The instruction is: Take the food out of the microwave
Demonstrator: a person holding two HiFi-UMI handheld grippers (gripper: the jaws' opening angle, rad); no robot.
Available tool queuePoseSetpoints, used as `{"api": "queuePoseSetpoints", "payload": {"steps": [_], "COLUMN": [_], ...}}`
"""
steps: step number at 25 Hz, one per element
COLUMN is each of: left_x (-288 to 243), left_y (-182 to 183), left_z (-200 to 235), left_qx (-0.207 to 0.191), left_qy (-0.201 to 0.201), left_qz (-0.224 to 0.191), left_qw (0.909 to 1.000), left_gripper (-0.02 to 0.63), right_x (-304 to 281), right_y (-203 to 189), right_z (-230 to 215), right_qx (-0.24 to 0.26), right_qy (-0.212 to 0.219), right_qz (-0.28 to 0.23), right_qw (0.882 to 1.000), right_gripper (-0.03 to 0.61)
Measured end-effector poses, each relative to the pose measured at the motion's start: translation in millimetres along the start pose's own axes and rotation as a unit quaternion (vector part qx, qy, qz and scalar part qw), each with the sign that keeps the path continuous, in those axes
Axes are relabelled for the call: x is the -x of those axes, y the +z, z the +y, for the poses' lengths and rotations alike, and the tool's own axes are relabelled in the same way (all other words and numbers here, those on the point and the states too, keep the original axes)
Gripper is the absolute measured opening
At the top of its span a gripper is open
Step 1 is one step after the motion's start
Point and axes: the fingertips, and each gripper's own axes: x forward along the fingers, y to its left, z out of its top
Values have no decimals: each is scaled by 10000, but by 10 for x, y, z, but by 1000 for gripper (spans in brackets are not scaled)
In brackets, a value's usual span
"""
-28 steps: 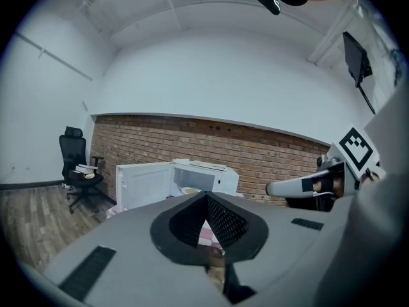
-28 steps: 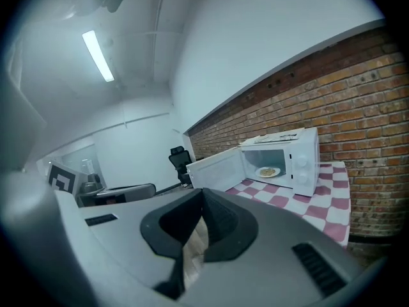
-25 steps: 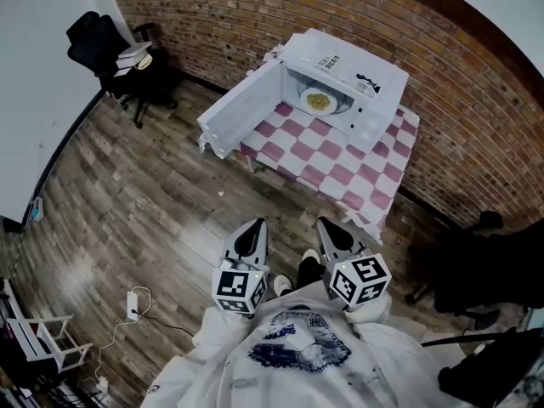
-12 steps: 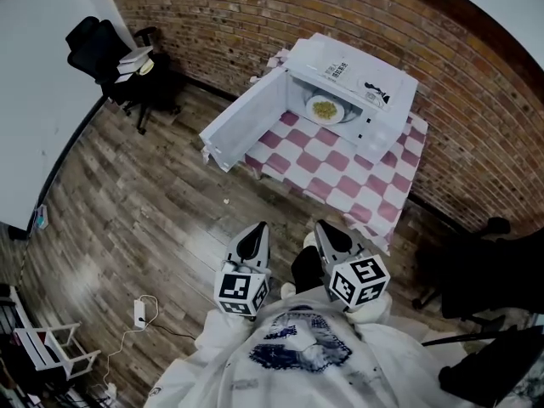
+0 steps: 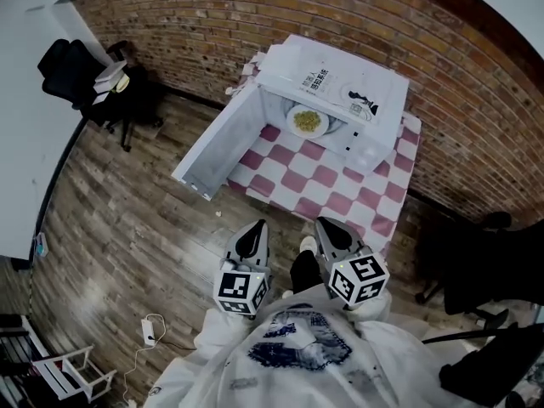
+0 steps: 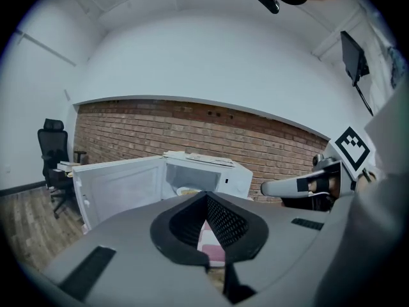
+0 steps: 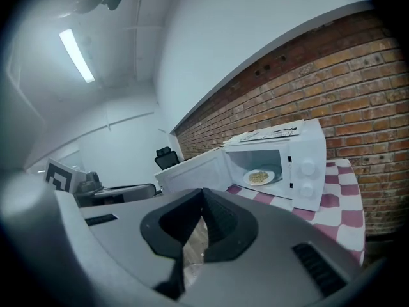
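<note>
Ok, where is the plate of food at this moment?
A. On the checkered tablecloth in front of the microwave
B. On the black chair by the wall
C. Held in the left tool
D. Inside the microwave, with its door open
D: the plate of food sits inside the microwave, whose door is swung wide open.

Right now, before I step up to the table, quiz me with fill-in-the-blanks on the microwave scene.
The door of the microwave stands ____. The plate of food sits ____ the microwave. The microwave stands on a checked cloth before a ____ wall. The left tongs are ____, gripping nothing.
Missing words: open; inside; brick; shut.
</note>
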Motion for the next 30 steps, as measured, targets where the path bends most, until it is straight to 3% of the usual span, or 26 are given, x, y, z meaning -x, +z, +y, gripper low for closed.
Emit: {"api": "queuePoseSetpoints", "payload": {"steps": [19, 30], "left_x": [-1725, -2127], "left_y": [362, 428], "left_z": [102, 68], "left_qx": [-80, -304], "left_qy": [-252, -251], "left_qz": [319, 546], "left_qw": [9991, 9977], "left_gripper": [8, 8], "right_x": [-737, -934], "right_y": [575, 646], "right_z": [-1179, -1539], "right_qx": [-251, -579], "right_qy": [-203, -166], "right_qz": [116, 35], "right_qw": [9994, 9982], "right_gripper": [14, 14]}}
